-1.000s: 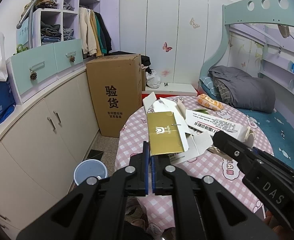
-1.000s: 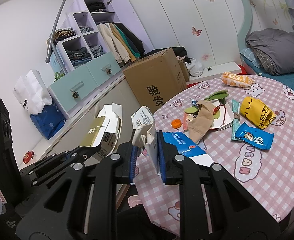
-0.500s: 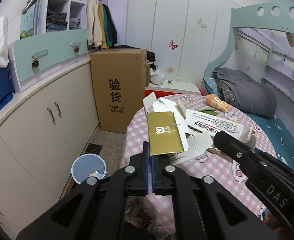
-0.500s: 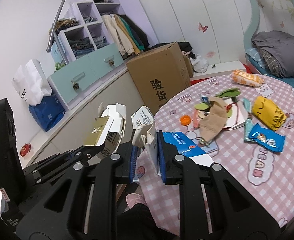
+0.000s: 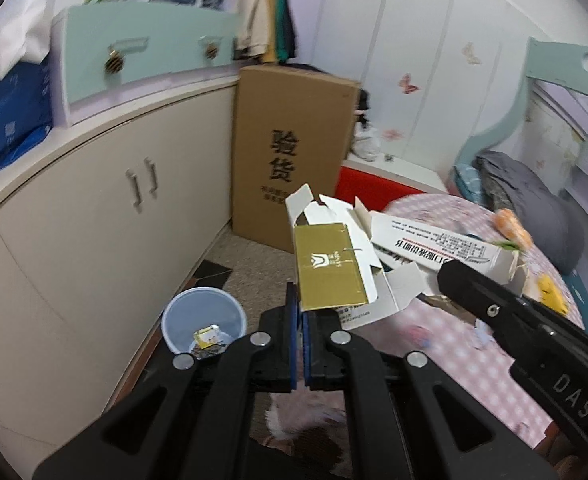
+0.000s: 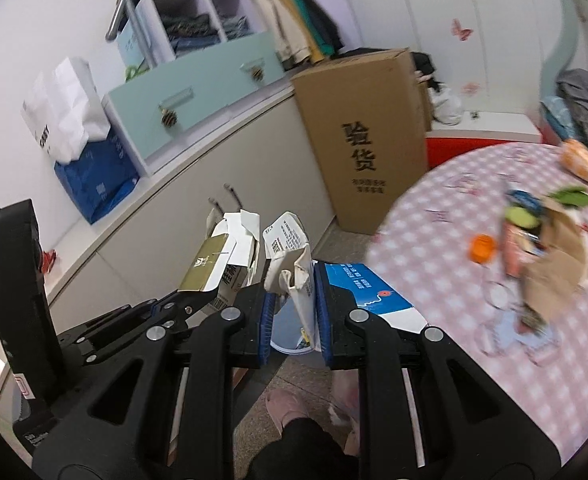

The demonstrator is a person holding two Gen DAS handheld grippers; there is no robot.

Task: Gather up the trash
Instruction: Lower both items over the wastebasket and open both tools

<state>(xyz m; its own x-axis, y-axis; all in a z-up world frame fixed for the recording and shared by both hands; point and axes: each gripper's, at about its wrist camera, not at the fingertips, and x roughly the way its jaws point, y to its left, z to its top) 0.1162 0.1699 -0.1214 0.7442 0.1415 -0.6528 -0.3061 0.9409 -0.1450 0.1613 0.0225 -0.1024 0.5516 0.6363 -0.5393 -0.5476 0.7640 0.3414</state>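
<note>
Two cartons (image 5: 333, 268) gripped, pink checked table (image 6: 453, 240), bin (image 5: 204, 318)

Both my cameras ride close behind my tongs, looking forward and down. My left view faces the floor bin (image 5: 204, 322); my right view faces the pink checked surface (image 6: 445, 240). Both share the tall cardboard box (image 5: 292, 156) and cabinets (image 6: 198, 184).

Even daylight, motion blur, fisheye-bent edges
</note>
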